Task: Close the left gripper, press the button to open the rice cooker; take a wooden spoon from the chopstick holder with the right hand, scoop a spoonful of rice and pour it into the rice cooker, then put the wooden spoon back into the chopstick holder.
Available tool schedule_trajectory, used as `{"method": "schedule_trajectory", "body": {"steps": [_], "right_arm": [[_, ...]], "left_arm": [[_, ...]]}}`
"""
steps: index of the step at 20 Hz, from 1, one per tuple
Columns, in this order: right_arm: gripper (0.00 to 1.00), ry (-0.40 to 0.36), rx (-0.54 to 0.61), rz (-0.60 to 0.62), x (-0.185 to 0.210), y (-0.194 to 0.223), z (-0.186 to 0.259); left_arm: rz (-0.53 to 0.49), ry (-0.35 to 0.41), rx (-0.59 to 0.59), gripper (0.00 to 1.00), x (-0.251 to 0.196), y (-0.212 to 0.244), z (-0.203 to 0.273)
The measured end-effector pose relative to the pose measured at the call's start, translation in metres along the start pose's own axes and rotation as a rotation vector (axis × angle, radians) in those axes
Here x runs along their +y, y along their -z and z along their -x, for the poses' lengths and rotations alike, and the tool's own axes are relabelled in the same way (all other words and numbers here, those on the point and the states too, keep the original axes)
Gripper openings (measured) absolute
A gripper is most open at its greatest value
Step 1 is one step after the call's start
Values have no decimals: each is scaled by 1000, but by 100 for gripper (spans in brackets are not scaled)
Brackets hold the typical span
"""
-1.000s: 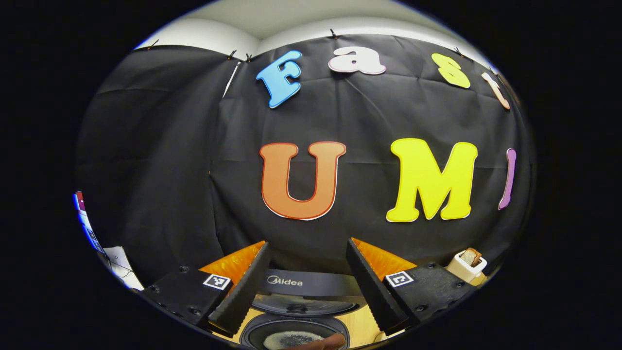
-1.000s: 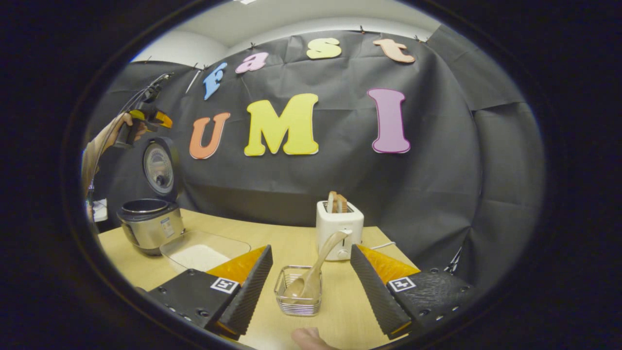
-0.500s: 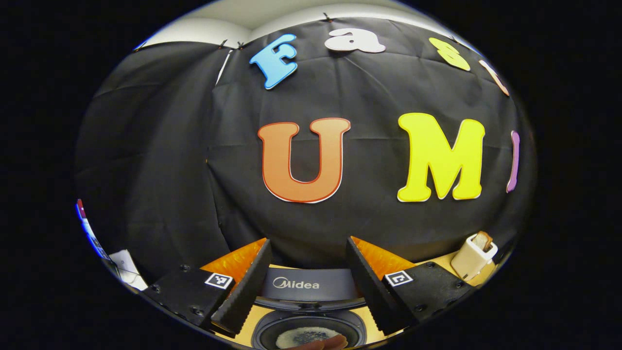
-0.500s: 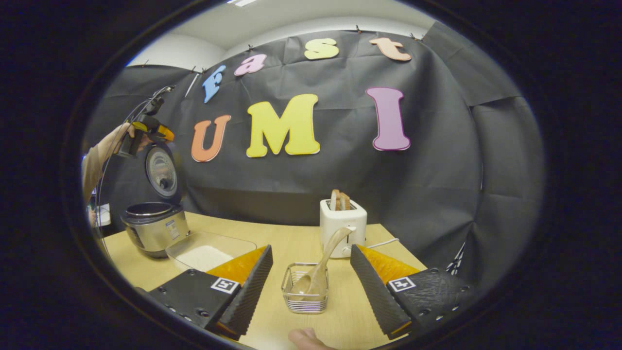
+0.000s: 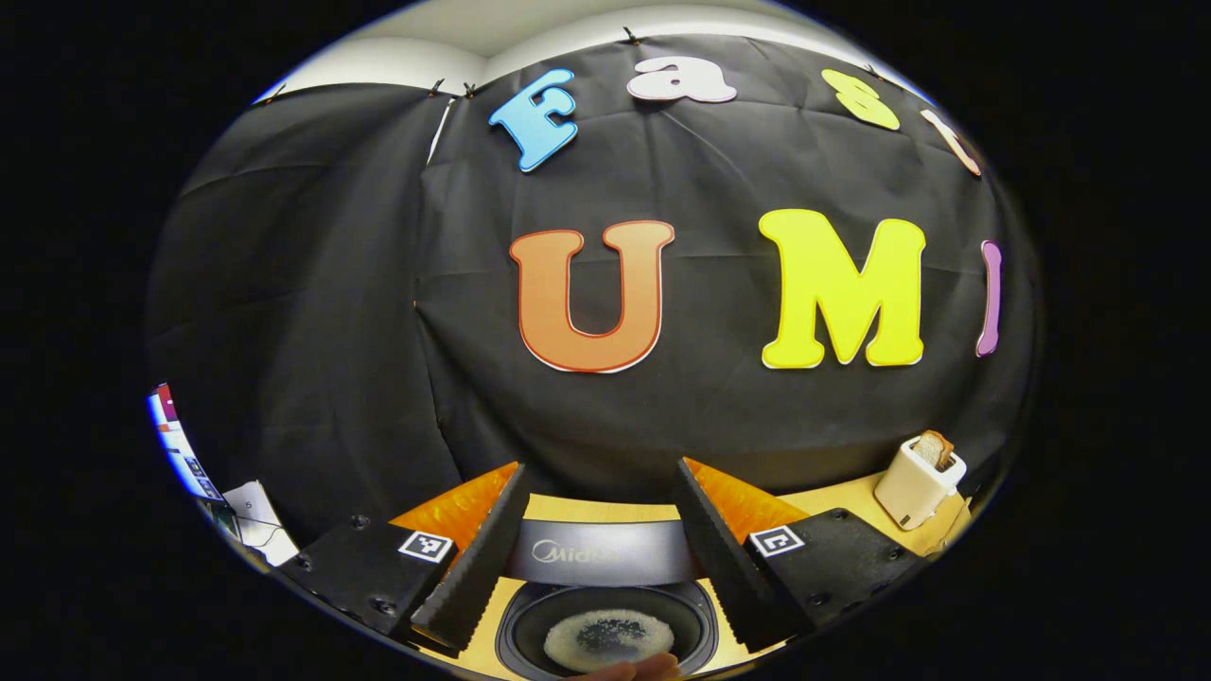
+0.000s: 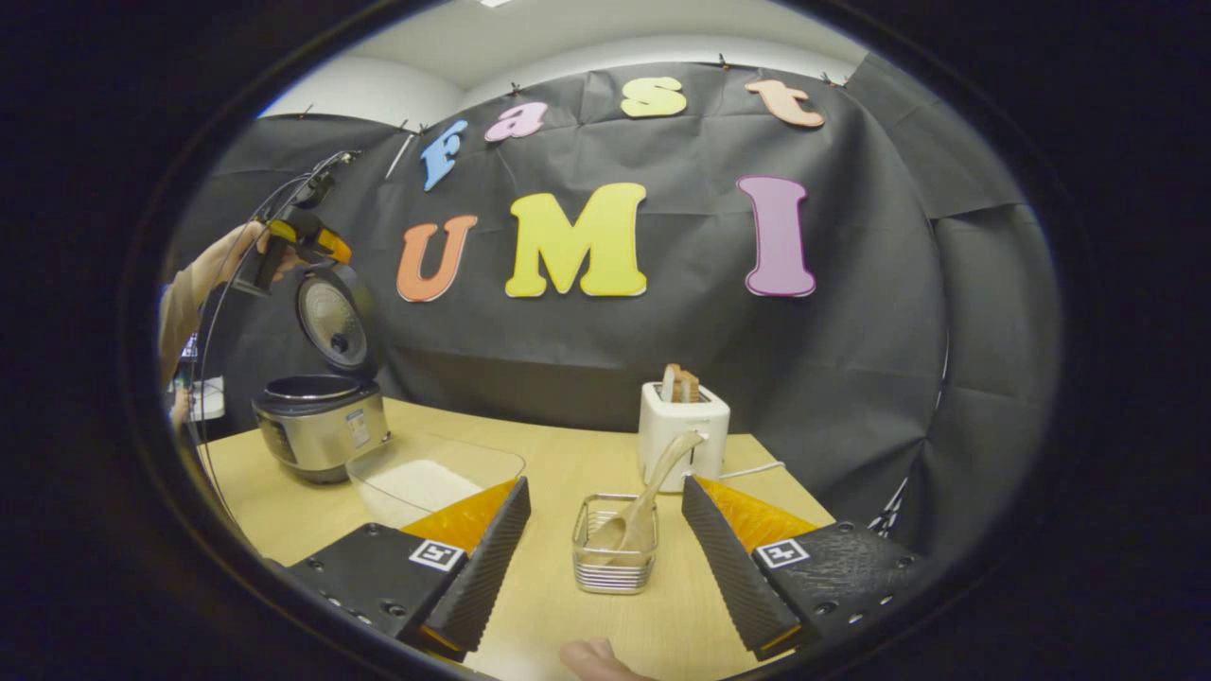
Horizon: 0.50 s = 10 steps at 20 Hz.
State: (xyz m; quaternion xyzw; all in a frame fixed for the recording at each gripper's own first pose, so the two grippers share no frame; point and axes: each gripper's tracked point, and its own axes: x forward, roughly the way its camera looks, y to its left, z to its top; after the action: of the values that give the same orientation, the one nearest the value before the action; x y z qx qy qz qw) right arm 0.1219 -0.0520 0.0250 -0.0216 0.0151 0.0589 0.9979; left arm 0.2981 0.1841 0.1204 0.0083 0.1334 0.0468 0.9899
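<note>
The rice cooker (image 6: 322, 427) stands at the table's left with its lid (image 6: 333, 317) swung up. My left gripper (image 6: 301, 238), held in a hand, hovers just above that lid. In the left gripper view my left gripper (image 5: 599, 468) is open over the lid (image 5: 596, 553), and the inner pot (image 5: 605, 636) below holds a thin patch of rice. My right gripper (image 6: 605, 482) is open, a short way before the wire chopstick holder (image 6: 613, 558). The wooden spoon (image 6: 655, 487) leans in the holder, handle up to the right.
A clear container of rice (image 6: 430, 478) sits between the cooker and the holder. A white toaster (image 6: 683, 430) with bread stands behind the holder, its cord trailing right. The toaster (image 5: 918, 478) also shows at the right. Papers (image 5: 246, 506) lie at the far left.
The left gripper has tipped downward, so more of the inner pot shows. The right gripper has edged toward the chopstick holder. Both grippers stay open.
</note>
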Motion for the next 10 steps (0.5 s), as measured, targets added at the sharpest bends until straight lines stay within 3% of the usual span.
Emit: {"method": "schedule_trajectory", "body": {"steps": [4, 5, 10], "right_arm": [[96, -30, 4, 1, 16, 8, 11], [95, -34, 1, 4, 19, 9, 15], [95, -54, -52, -44, 34, 18, 38]], "left_arm": [[-9, 12, 19, 94, -2, 26, 27], [-8, 17, 25, 98, -3, 34, 32], [-8, 29, 94, 98, -8, 80, 60]]}}
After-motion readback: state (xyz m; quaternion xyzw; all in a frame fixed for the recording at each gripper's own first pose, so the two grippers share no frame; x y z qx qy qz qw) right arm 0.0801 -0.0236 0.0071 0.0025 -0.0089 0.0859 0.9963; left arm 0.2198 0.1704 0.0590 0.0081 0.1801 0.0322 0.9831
